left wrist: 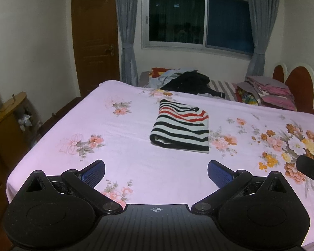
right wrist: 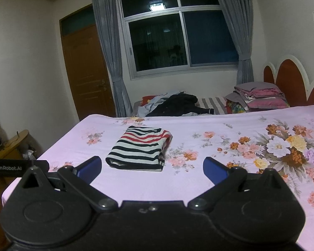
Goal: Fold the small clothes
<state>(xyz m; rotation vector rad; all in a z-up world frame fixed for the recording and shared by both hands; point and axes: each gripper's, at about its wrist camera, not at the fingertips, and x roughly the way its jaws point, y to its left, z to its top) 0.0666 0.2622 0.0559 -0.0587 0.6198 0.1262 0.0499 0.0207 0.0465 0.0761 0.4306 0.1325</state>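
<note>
A striped garment (left wrist: pixel 181 125) (right wrist: pixel 141 147), white with black bands and a few red ones toward its far end, lies folded into a thick, neat rectangle flat on the pink floral sheet (left wrist: pixel 115 150), at twelve o'clock ahead, with the rolled fold edge nearest

A pink floral bedsheet (left wrist: pixel 136 161) covers the bed; beyond it, a curtained window (left wrist: pixel 198 18), left a wooden door (left wrist: pixel 94 41).

Dim indoor light, lamp glare on window (right wrist: pixel 157 6), fisheye-bent edges.
</note>
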